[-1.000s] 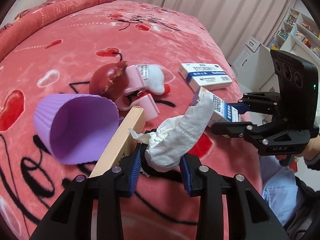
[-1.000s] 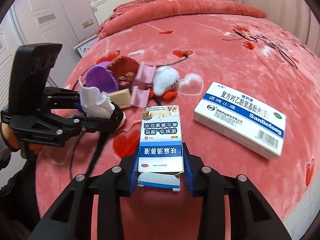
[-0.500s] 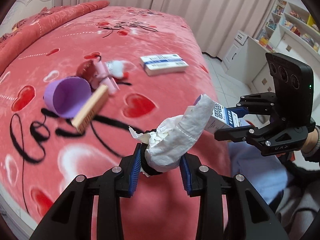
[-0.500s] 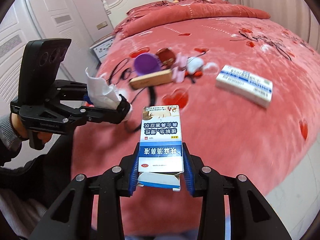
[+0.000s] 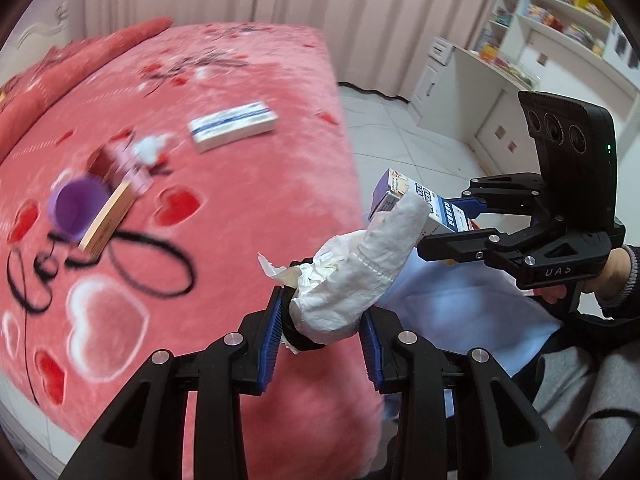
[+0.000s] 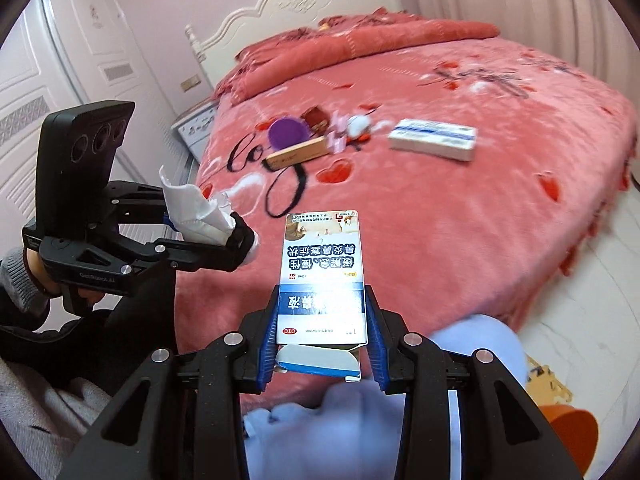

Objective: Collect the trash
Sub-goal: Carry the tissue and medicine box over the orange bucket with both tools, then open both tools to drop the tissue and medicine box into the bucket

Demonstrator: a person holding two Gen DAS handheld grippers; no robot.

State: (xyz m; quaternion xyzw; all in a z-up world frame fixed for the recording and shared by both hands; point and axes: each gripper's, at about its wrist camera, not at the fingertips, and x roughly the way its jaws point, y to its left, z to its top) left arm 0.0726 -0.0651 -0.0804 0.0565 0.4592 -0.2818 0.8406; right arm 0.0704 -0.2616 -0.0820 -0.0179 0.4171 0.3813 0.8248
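The left gripper (image 5: 322,330) clamps a crumpled tissue (image 5: 360,272), whose lower end is hidden between the pads. The right gripper (image 6: 322,336) pinches a small medicine box (image 6: 322,268) held above the bed's (image 6: 460,220) edge. The things on the bed are blurred: a purple cup (image 5: 76,206), a wooden block (image 5: 106,220), a white box (image 5: 232,125). Only the right wrist view shows an orange bin (image 6: 574,436), cut off at the frame edge.

Crumpled white tissue (image 5: 356,276) sticks up clamped between blue pads; blue-and-white medicine carton (image 6: 323,280), end flap open, is pinched upright; a second white-and-blue box (image 5: 233,125) lies flat on the bed.
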